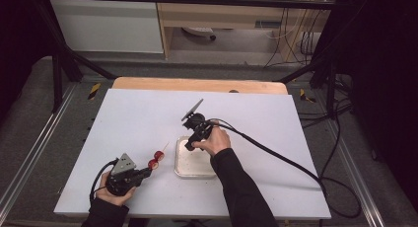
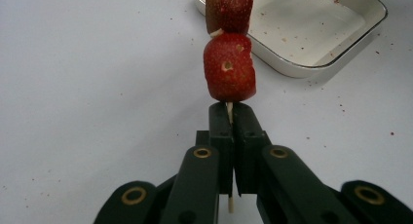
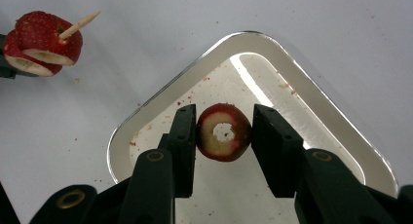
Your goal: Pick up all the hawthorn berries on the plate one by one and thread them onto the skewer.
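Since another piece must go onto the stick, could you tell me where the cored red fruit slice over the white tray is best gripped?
Grip the cored red fruit slice by its rounded red rim, one pad on each side, as the right gripper does above the white tray. That leaves its central hole facing outward, free for the pointed wooden skewer in the left gripper.

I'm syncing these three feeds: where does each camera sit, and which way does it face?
High view: above the person's side, facing forward and down on the table; both forearms and tools show.
Left gripper view: on the left tool, looking along shut jaws at the skewer.
Right gripper view: on the right tool, facing down at a fruit piece.
All share the tray.
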The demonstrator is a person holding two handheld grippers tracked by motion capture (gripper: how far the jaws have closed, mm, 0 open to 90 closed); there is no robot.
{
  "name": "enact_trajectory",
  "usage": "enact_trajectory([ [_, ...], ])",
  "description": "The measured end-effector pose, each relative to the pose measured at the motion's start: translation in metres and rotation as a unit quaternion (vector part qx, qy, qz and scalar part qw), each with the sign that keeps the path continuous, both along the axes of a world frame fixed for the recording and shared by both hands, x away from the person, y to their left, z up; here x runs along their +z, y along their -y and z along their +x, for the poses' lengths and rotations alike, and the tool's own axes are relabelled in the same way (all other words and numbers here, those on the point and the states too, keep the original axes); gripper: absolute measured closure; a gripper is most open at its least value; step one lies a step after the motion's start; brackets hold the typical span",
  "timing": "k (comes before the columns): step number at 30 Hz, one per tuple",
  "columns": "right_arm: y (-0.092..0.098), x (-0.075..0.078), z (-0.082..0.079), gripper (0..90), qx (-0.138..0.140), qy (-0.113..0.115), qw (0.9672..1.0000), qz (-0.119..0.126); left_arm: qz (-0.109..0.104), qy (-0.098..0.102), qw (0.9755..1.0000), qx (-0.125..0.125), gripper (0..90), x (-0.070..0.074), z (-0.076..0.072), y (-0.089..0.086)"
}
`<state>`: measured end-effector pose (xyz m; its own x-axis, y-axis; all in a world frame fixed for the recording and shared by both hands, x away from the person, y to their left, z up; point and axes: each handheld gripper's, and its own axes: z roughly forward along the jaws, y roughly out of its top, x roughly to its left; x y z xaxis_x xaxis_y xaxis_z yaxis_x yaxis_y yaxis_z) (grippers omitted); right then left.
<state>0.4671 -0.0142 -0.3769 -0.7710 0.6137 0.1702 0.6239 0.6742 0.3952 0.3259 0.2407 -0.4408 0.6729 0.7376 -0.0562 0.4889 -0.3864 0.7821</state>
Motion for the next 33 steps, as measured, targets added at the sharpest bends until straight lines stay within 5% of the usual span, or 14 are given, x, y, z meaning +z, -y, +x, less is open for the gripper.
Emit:
enact_trajectory([
  [12,0.036,-0.009,-0.023,62.8,-0.021,0.007,0.9976,0.065,0.008,0.003,0.9999,-0.006,87.6,-0.001,-0.001,0.009],
  [19,0.058,-0.013,-0.038,62.8,-0.043,0.021,0.9925,0.113,0.01,0.005,0.9998,-0.014,87.6,-0.002,-0.003,0.019],
  [26,0.081,-0.016,-0.05,62.8,-0.077,0.043,0.9796,0.18,0.002,0.005,0.9998,-0.017,87.6,-0.003,-0.007,0.033],
  [33,0.1,-0.014,-0.059,62.8,-0.115,0.064,0.9593,0.25,-0.012,0.008,0.9999,-0.006,87.6,-0.003,-0.01,0.045],
])
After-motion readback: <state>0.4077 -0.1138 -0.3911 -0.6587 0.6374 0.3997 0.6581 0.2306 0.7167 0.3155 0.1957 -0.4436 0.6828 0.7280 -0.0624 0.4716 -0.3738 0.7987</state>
